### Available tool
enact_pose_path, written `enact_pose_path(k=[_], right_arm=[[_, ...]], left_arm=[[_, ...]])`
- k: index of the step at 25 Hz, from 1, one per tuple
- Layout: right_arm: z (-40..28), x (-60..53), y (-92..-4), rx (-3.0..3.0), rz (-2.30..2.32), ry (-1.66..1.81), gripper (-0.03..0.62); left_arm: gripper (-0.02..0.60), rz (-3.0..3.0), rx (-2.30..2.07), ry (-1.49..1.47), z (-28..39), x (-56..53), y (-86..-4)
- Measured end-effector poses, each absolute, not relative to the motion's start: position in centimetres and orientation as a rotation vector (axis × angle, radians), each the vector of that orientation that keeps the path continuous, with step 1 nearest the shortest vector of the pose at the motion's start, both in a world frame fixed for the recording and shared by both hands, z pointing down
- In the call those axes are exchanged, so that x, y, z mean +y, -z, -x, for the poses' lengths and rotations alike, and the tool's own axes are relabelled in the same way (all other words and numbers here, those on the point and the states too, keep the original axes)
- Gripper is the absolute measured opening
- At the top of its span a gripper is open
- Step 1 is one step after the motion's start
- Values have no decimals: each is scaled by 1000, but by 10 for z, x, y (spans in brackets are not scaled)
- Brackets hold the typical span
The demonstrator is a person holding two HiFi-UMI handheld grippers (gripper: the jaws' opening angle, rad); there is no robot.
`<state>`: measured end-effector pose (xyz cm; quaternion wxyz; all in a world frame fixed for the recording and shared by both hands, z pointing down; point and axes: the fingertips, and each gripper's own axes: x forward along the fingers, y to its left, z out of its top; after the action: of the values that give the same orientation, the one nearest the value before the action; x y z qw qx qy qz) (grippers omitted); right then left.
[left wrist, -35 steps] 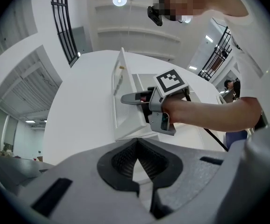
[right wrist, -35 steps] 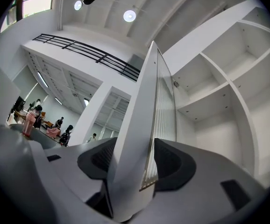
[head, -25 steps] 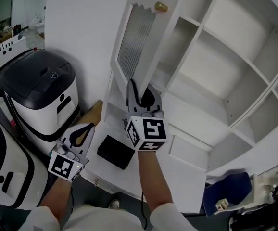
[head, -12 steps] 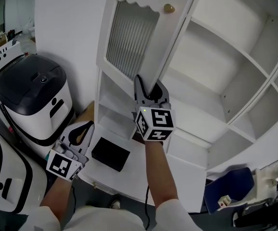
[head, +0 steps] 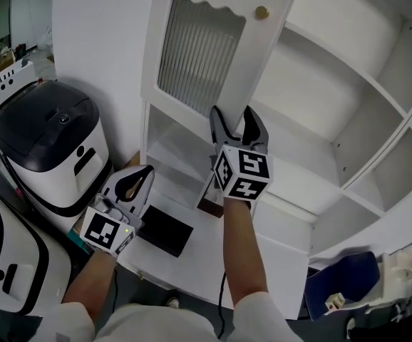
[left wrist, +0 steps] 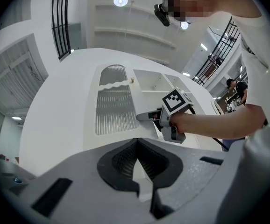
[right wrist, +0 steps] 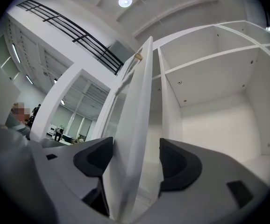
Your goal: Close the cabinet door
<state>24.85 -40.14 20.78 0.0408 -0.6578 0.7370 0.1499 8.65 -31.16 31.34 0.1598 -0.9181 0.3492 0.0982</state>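
Since the earlier frames, we saw the cabinet door (head: 199, 55) swing nearer the cabinet (head: 334, 98), the right claw (head: 234, 116) travelling with it. That claw stood wide open astride the door's lower free edge, one pad against the ribbed outer face, the other clear on the inner side; it gripped nothing. The left claw (head: 133, 182) hung low, tips together and empty, above a black box (head: 165, 228) on the worktop (head: 192, 258).

The door remained part open, its brass knob (head: 261, 11) well off the frame. We judged the push should follow the hinge arc, and the inner pad be drawn out before the door met the frame.

We could read no brand or wording, only square marker patterns on the claws' cubes.
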Motion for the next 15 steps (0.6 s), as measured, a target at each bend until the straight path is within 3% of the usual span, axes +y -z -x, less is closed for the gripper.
enact_pose_path(k=[15], right_arm=[[-273,-434,-212,2242,1967,-343,321]], left_arm=[[6,2621,1008,-268,-96,-331,-317]])
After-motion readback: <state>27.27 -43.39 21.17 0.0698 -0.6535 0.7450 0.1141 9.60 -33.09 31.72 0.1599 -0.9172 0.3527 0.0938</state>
